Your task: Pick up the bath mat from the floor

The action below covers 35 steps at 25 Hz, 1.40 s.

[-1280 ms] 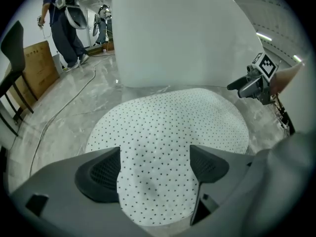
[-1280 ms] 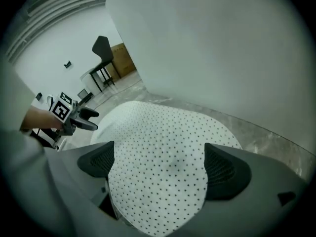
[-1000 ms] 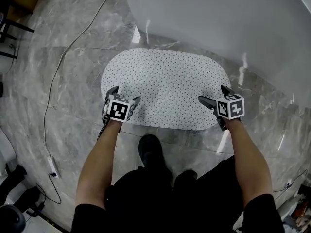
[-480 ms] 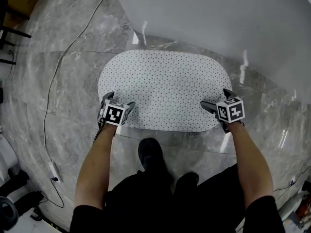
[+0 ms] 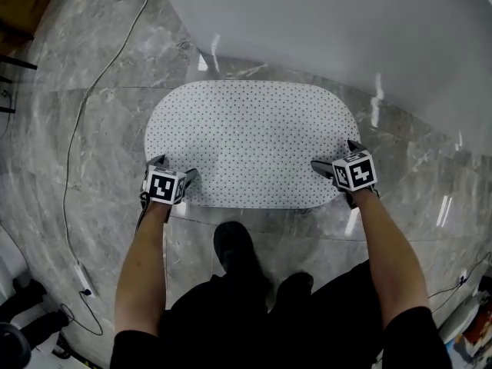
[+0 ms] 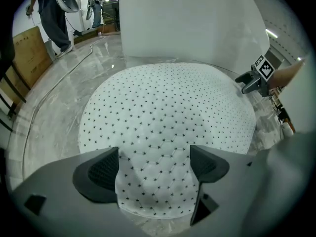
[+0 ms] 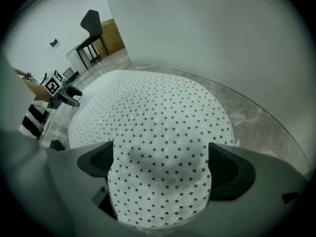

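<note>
Both grippers sit at the near edge of the white, dotted bath mat [image 5: 250,133], which lies flat on the grey marble floor [image 5: 92,183] just in front of a white panel [image 5: 346,29]. On my left gripper [image 6: 154,164] and right gripper [image 7: 160,164] the fingers are spread wide and released, clasping nothing, with the mat's near corners showing between them.
</note>
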Tool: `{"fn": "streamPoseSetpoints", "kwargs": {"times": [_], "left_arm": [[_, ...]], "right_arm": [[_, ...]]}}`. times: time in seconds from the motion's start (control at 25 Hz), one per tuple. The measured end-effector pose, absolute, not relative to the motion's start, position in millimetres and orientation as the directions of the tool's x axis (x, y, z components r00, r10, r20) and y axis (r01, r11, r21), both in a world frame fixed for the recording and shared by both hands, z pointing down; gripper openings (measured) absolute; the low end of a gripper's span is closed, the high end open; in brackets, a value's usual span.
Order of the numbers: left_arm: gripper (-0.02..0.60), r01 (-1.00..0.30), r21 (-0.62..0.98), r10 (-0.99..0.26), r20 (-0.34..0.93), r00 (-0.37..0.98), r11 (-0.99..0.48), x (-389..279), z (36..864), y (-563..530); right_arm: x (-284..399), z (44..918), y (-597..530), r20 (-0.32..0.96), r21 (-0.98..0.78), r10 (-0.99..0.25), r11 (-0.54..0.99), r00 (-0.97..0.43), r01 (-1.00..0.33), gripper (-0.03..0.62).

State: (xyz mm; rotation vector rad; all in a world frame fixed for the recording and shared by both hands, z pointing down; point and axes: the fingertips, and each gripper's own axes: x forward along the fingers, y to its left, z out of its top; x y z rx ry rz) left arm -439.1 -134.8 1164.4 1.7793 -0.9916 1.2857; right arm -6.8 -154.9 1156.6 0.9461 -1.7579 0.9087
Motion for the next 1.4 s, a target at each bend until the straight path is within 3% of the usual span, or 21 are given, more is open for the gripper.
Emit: {"fn": "streamPoseSetpoints", "kwargs": {"times": [0.4,1.4], "left_arm": [[0.46,-0.887,0.103,-0.177,0.963,0.202,-0.449,-442,1171,-135],[0.431,-0.896,0.089,-0.178,0.967,0.183,-0.434,-437,1169,-134]], "right_arm": [[-5,1183,-142,0.971,-0.082,-0.162,0.47,-0.177,-0.879,0.584],[-8,1181,-144,0.972,-0.069,-0.162,0.5,-0.172,-0.863,0.58]]}}
